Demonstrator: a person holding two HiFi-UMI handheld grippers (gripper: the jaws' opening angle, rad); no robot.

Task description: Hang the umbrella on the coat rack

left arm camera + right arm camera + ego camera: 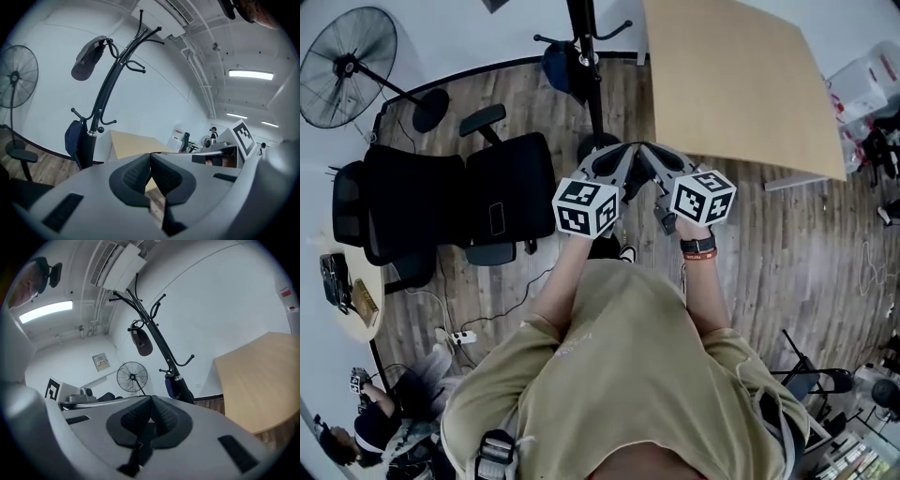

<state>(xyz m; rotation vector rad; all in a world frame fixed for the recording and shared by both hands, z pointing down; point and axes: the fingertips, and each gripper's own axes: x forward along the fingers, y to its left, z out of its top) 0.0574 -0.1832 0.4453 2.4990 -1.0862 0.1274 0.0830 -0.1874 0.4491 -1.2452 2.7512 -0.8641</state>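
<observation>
Evidently, w/ desk at right, coat rack is found upright, umbrella hung on a low hook. Task is judged complete, hence nothing is carried. Left gripper and right gripper are held side by side ahead of torso, aimed at rack, jaws pressed together, empty.

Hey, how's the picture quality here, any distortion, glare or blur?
Head view: evenly lit and sharp, with fisheye bending the table edge. Left gripper view: heavy fisheye bows the coat rack, the ceiling light is blown out, corners are black. Right gripper view: same bowing and black corners, a glaring light strip at upper left.
</observation>
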